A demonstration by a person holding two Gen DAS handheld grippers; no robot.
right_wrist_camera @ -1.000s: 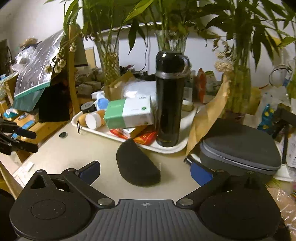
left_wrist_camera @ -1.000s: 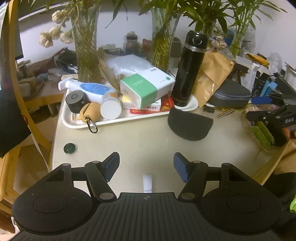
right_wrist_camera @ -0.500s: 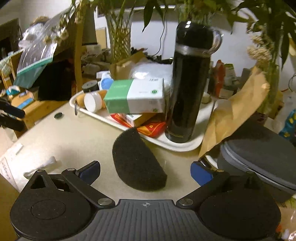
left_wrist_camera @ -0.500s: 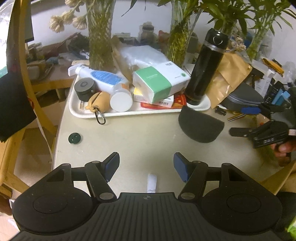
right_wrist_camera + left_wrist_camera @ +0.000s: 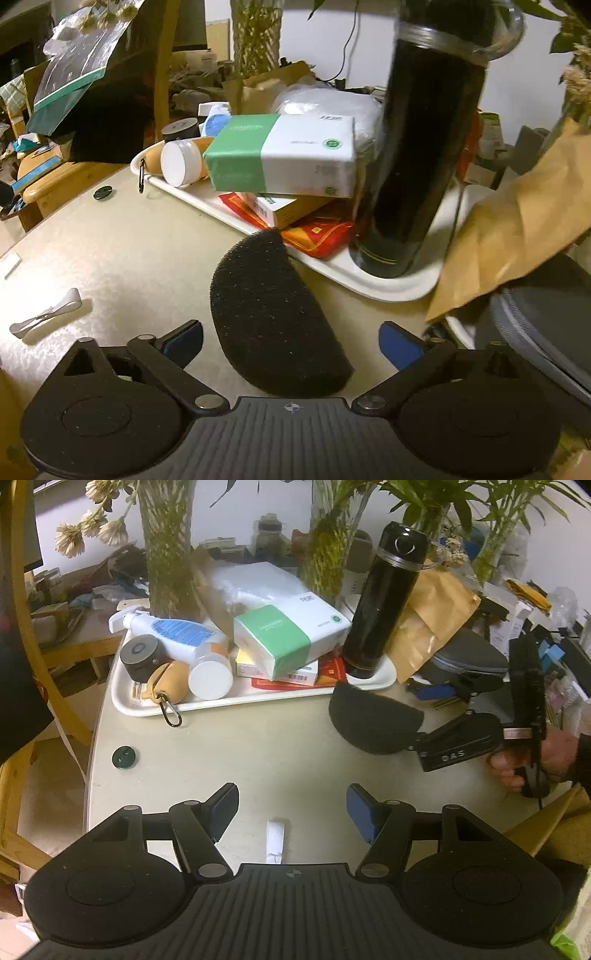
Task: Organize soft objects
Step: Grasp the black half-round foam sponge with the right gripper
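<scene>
Left gripper [image 5: 291,808]: jaws apart, nothing between; held over bare desk [image 5: 229,753].
Foam pad [image 5: 273,314]: black half-round on desk, at the tray's [image 5: 388,288] 7 o'clock; judged light, compressible; best pinched across the thick middle.
Right gripper [image 5: 291,341]: jaws closing, pad between, pads not yet touching.
Views: person's hand [image 5: 532,753] seen from left wrist only; foam pores from right only.

Each gripper is matte black plastic: a ribbed central body, two round housings with embossed discs, and linkage arms pinned by silver screws. Left gripper [image 5: 291,808] and right gripper [image 5: 291,341] both carry blue finger pads. The right one bears white "DAS" lettering, held by a hand [image 5: 535,755] in a dark sleeve.
</scene>
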